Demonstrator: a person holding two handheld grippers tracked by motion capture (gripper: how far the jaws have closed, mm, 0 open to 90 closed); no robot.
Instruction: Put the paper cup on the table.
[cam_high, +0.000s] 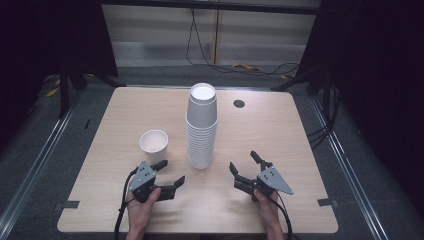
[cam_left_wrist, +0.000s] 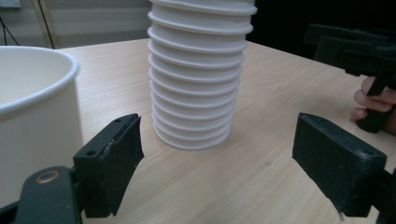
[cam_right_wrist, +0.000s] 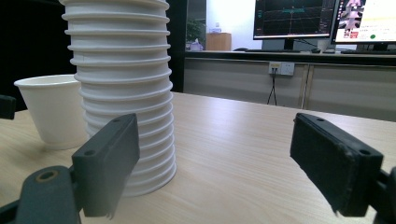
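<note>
**Both grippers open beside the cup stack**

We see a tall stack of white paper cups standing upside down near the middle of the wooden table, with a single white cup upright just to its left, apart from it. The left gripper sits low at the near edge, its jaws spread wide with nothing between them, close below the single cup and not touching it. The right gripper mirrors it on the other side, jaws also wide apart and holding nothing, angled toward the foot of the stack. In the left gripper view the stack rises between the jaws farther off, and the single cup looms at the left.
</note>
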